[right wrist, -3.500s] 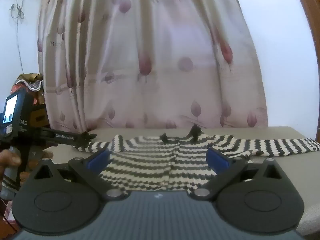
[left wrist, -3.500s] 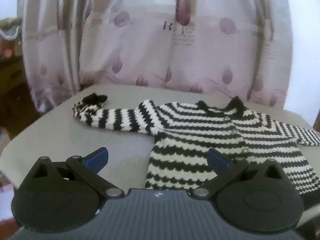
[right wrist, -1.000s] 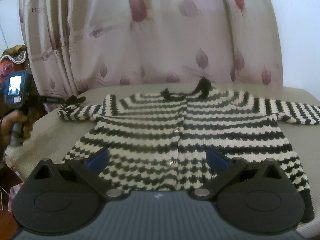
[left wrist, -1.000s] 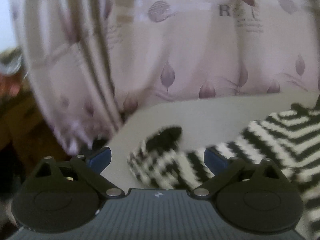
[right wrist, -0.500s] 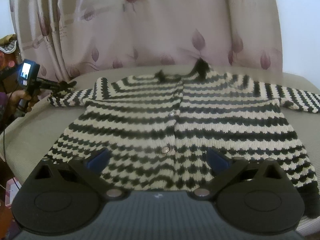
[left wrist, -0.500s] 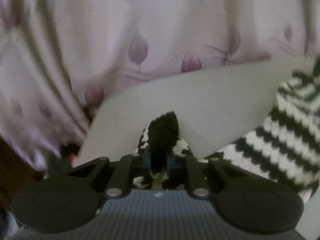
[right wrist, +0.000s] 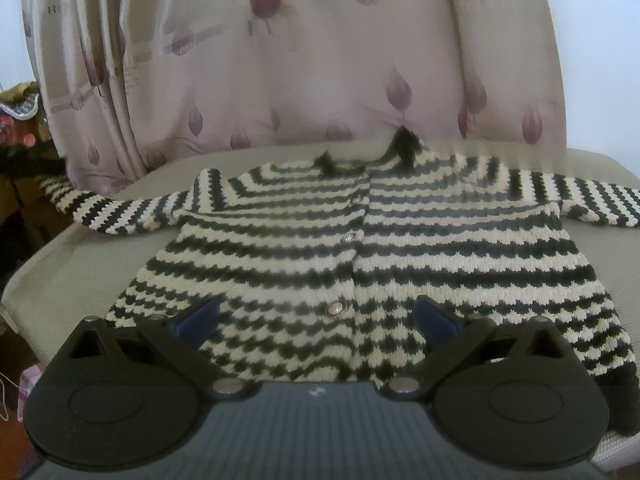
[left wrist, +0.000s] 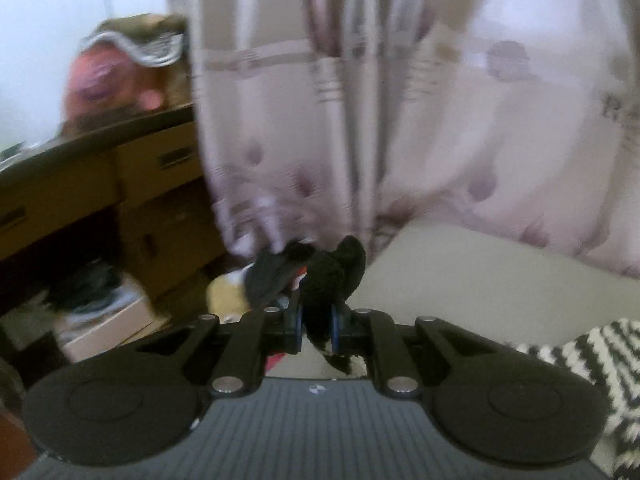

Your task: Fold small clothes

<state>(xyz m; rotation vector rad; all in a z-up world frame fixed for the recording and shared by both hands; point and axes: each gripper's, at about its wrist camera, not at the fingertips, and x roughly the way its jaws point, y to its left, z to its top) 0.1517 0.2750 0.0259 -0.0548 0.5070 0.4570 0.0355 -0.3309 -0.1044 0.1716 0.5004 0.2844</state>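
Two claws: left claw (left wrist: 316,330) pinches the black sleeve cuff (left wrist: 334,276); right claw (right wrist: 316,316) gapes empty above the striped cardigan (right wrist: 360,256).
Risk we see: cuff slipping out, thin grip.

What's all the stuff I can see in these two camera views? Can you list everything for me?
Cardigan: one, black and cream stripes, spread flat on the table, front buttoned.
Cuff: one, black, end of the cardigan's sleeve, lifted off the table and pinched in the left gripper.
Buttons: at least two showing, pale and shiny, down the cardigan's middle.
Table: one, beige, under the cardigan.
Curtain: one, pale pink with purple leaf shapes, behind the table.
Cardboard boxes: several, brown, stacked left of the curtain; blurred.
Left gripper: one, black with blue pads, shut on the cuff.
Right gripper: one, black with blue pads, open, over the cardigan's lower hem.
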